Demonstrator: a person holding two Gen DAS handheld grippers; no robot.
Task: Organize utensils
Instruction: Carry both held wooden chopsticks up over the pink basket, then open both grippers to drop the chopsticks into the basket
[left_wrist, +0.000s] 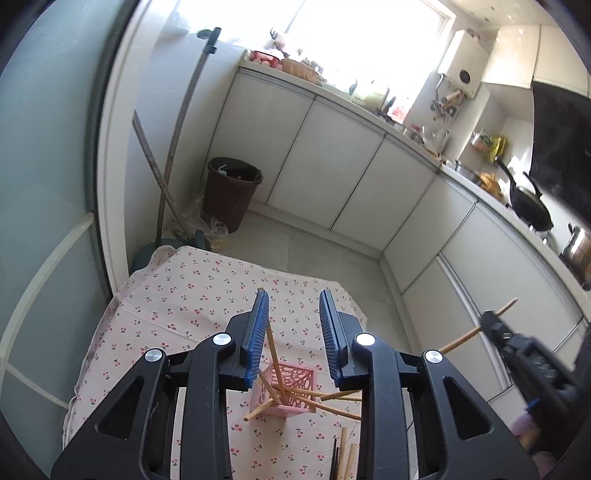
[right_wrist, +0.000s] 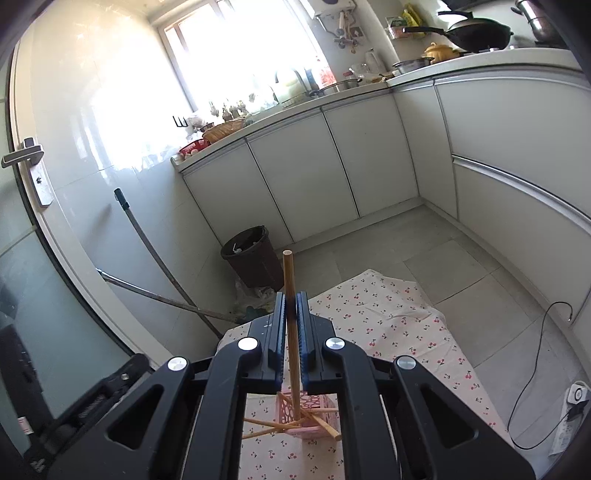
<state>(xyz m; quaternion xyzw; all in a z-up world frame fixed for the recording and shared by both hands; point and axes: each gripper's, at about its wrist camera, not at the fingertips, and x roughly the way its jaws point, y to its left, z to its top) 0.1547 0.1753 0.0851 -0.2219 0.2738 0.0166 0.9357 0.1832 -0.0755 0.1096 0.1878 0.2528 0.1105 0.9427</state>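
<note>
A pink openwork holder (left_wrist: 295, 391) stands on a cherry-print cloth (left_wrist: 177, 302) with several wooden chopsticks (left_wrist: 274, 354) leaning in it at odd angles. My left gripper (left_wrist: 294, 295) hovers above the holder, open; one chopstick leans by its left pad and nothing is pinched. Loose chopsticks (left_wrist: 347, 454) lie on the cloth nearer me. My right gripper (right_wrist: 291, 295) is shut on one chopstick (right_wrist: 289, 273), held upright, its lower end over the holder (right_wrist: 314, 411). In the left wrist view the right gripper (left_wrist: 491, 321) appears at the right, the chopstick (left_wrist: 465, 338) sticking out both sides.
A brown bin (left_wrist: 232, 188) and two long broom handles (left_wrist: 166, 177) stand beyond the cloth's far edge by the wall. White cabinets (left_wrist: 351, 177) run along the back and right. A black cable (right_wrist: 532, 369) and a white plug block (right_wrist: 576, 395) lie on the floor at right.
</note>
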